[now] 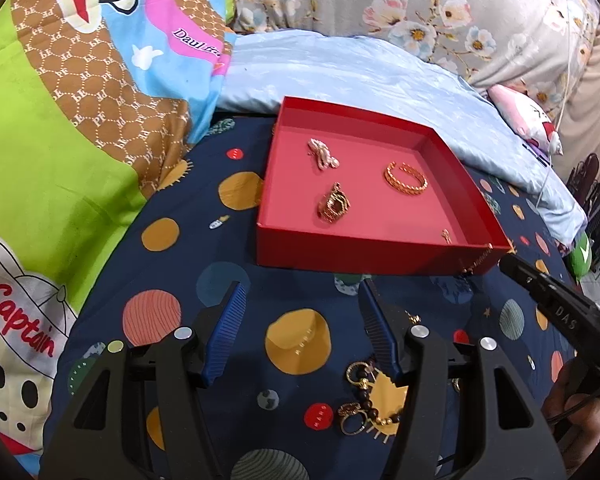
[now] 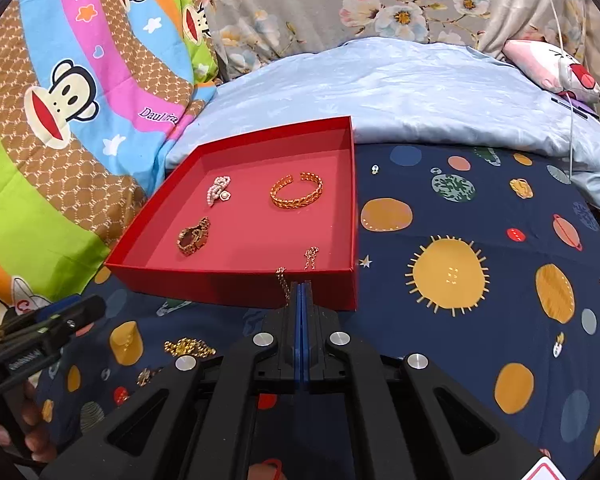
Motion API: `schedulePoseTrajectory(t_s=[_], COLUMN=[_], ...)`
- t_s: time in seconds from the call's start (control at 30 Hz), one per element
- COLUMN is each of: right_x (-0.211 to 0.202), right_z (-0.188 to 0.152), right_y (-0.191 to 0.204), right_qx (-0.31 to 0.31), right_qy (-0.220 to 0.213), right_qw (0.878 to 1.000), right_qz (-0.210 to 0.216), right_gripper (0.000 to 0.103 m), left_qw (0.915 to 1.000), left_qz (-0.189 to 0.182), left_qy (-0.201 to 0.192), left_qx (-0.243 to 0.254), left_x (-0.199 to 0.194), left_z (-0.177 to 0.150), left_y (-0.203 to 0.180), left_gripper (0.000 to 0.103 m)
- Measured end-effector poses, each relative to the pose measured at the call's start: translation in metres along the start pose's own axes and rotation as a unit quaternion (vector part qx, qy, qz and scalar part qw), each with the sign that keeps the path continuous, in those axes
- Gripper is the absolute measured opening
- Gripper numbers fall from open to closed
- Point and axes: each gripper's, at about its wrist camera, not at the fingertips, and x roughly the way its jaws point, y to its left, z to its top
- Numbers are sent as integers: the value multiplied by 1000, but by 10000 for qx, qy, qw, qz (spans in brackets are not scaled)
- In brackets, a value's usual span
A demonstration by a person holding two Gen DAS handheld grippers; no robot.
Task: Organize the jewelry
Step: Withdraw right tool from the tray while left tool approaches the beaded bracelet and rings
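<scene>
A red box (image 2: 236,288) lies on the navy planet bedspread. It holds a pearl piece (image 2: 219,192), a gold cuff bangle (image 2: 296,191) and a gold watch-like piece (image 2: 192,236). A thin gold chain (image 2: 283,280) hangs over the box's front wall, and its other end (image 2: 311,258) lies inside. My right gripper (image 2: 302,285) is shut at that wall, with the chain running into its tips. In the left wrist view the right gripper (image 1: 507,260) meets the chain (image 1: 476,260) at the box's near right corner. My left gripper (image 1: 302,292) stands open above the bedspread, empty. A beaded bracelet with rings (image 1: 364,400) lies below its right finger.
More gold pieces (image 2: 188,346) lie on the bedspread (image 2: 448,272) left of my right gripper. A bright cartoon quilt (image 1: 60,140) is bunched on the left. A pale blue pillow (image 2: 400,92) lies behind the box, and a pink plush toy (image 2: 548,68) at far right.
</scene>
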Motion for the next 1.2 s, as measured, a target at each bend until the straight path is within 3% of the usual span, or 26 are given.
schedulePoseTrajectory(t_s=[0.17,0.47,0.53,0.7,0.8,1.07,1.2], right_x=[-18,-36,-37,-39,-39,-39,-41], right_z=[-8,-53,-59,-74,-77,-77,-77], right_y=[4,9,9,9,11,13,16], right_qx=[-91,-94,-74,22,28,31,13], right_qy=[-63,268,337,478,502,498,486], right_qw=[9999,9995,9993,9986,9985,9984,9984], right_qz=[-6,103,119,204,222,248,276], right_gripper=[0,3,3,5,6,12,15], left_qw=[9998,9976,9979,9980,9980,9974,9973], left_qz=[-70,-74,-9,69,7,-172,-275], left_qy=[185,678,621,558,551,519,521], left_qx=[57,128,167,300,318,477,430], left_x=[0,7,4,4,3,2,-1], left_z=[-15,-57,-62,-66,-66,-70,-69], left_y=[-6,-14,-16,-21,-24,-34,-32], left_gripper=[60,61,68,68,61,18,18])
